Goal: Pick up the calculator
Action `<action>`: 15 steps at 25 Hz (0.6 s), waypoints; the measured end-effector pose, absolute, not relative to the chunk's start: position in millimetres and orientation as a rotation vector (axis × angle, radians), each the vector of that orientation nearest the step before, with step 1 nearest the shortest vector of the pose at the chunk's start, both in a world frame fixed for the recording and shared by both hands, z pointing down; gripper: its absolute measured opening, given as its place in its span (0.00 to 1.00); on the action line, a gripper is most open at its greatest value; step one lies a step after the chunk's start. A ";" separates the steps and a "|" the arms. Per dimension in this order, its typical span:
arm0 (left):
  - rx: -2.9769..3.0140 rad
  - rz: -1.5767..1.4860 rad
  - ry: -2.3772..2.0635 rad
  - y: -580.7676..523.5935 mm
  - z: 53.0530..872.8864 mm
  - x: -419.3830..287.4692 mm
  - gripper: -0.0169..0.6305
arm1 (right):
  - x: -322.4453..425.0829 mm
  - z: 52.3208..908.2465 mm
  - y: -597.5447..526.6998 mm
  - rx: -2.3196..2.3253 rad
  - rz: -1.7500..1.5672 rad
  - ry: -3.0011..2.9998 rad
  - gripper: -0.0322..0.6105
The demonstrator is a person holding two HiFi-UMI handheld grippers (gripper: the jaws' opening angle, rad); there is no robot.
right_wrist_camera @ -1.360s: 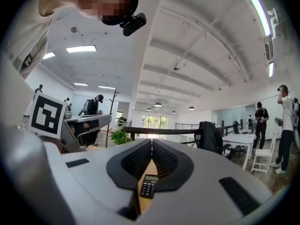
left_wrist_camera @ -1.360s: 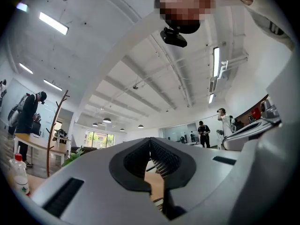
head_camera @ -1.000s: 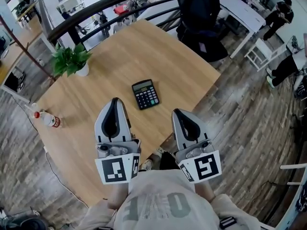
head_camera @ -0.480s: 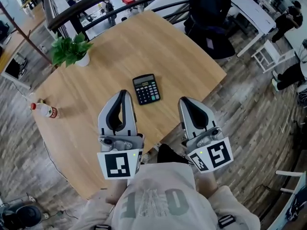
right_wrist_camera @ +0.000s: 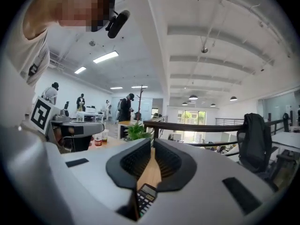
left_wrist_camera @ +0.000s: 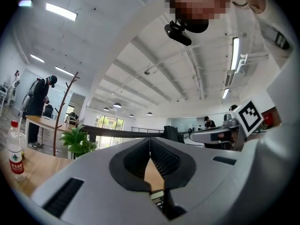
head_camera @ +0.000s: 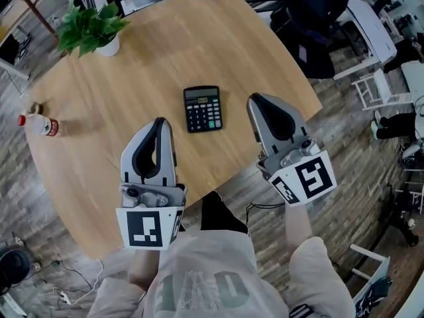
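1. A pale wooden table [head_camera: 132, 71] stands on a grey plank floor [head_camera: 344, 177].
2. A potted plant [head_camera: 89, 28] and a bottle [head_camera: 40, 124] sit near its edges, well apart.
3. A black chair [head_camera: 318, 18] and a white desk [head_camera: 374, 28] stand beyond.
4. Strip lights [left_wrist_camera: 61, 11] line the white ceiling.

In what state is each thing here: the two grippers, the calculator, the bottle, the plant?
Left gripper: shut, empty.
Right gripper: shut, empty.
Calculator: lying flat, face up, untouched.
Bottle: upright, capped.
Plant: upright.
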State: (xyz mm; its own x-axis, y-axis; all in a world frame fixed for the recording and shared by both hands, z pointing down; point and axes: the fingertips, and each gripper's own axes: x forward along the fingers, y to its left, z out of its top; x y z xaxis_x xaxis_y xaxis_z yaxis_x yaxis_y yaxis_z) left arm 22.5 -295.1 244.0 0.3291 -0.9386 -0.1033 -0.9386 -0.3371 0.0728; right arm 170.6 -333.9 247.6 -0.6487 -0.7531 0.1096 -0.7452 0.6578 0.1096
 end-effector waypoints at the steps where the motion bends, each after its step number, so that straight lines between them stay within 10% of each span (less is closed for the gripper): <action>1: -2.558 0.183 1.816 -299.8 249.3 19.6 0.04 | 167.9 252.8 -346.0 1.191 -0.079 -2.730 0.09; 7: -2.550 0.196 1.957 -334.7 282.9 -4.4 0.04 | 140.6 268.6 -430.8 0.960 0.031 -2.844 0.56; 15: -2.535 0.141 2.017 -354.2 332.0 0.4 0.04 | 100.8 393.3 -514.5 0.297 0.606 -2.557 0.61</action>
State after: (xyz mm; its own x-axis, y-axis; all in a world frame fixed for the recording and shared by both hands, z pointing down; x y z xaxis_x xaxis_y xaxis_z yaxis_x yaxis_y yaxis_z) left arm 0.4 -354.2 332.0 0.2246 -0.9744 -0.0052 -0.9656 -0.2233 0.1329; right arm 100.8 -514.5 393.3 -0.8556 -0.0946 0.5090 -0.3131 0.8776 -0.3631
